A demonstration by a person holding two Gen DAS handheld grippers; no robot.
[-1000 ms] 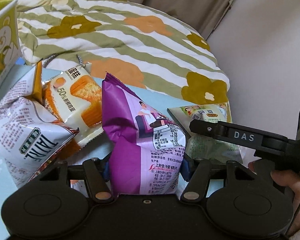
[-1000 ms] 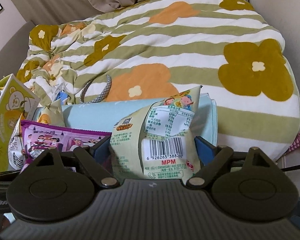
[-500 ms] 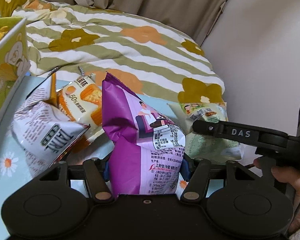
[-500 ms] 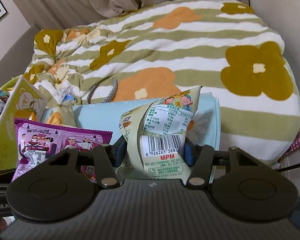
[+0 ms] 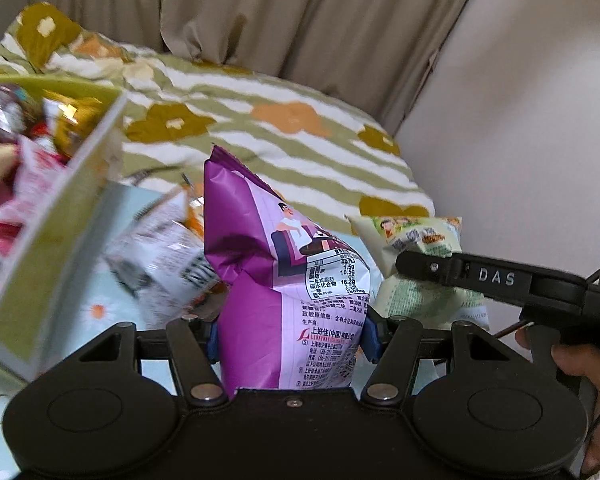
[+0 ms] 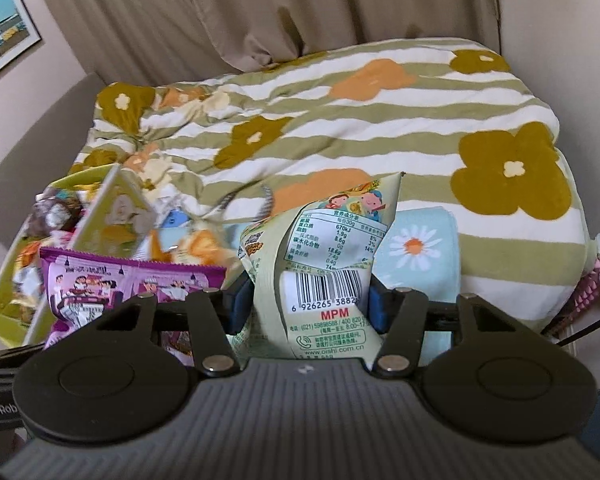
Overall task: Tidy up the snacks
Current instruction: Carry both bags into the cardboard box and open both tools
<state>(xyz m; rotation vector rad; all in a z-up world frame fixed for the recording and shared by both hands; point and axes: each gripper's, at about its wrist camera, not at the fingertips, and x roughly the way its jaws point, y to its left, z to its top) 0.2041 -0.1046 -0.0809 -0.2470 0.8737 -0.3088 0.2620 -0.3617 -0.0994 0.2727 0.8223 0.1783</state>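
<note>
Purple snack bag [image 5: 284,280] crumpled, upright, pinched between left gripper [image 5: 294,338] fingers.

Both wrist cams sit right behind their own jaws, pitched down and forward across the daisy-print table [image 6: 420,248] toward the striped floral quilt [image 5: 260,136] and beige curtain [image 6: 260,8]. Very close: the clamped bag fills centre frame. Shared: purple snack bag [image 5: 284,280], pale green snack bag [image 6: 332,280], quilt, curtain, green bear-print box [image 5: 52,232]; left cam also catches the right gripper [image 5: 420,268] from the side.
</note>
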